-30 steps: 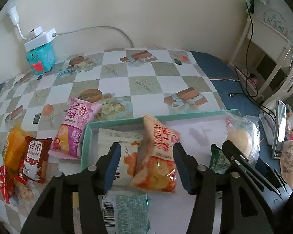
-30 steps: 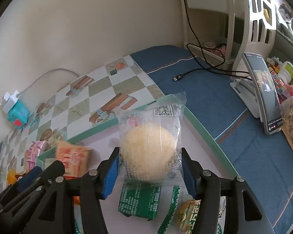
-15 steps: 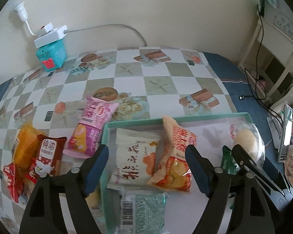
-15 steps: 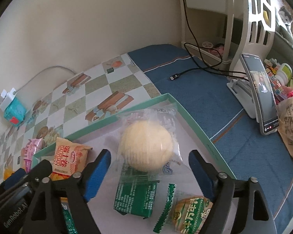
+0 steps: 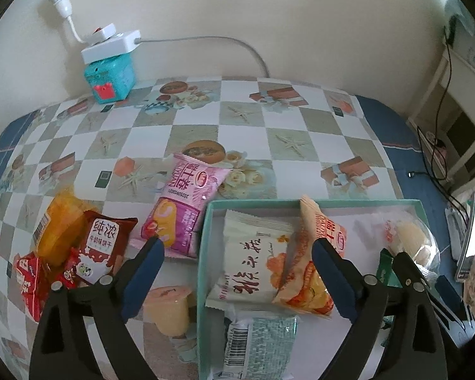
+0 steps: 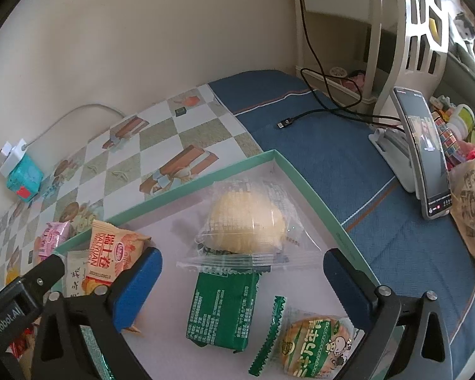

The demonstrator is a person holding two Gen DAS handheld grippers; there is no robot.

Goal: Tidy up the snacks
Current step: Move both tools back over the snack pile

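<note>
Both the left hand-held gripper (image 5: 234, 253) and the right hand-held gripper (image 6: 242, 264) are standing released, their jaws having just been opening; several snacks are lying inside the green tray (image 5: 205, 221), while the pink packet (image 5: 186, 209) and the red packets (image 5: 101, 247) are waiting left of it.

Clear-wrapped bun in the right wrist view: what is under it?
The bun in clear wrap overlaps the dark green packet; the packet's far end is covered. Both lie in the teal tray.

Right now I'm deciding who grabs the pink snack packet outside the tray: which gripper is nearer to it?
Left. The left gripper is open with one finger just below the pink snack packet. The right gripper is open over the tray, by the wrapped bun.
</note>
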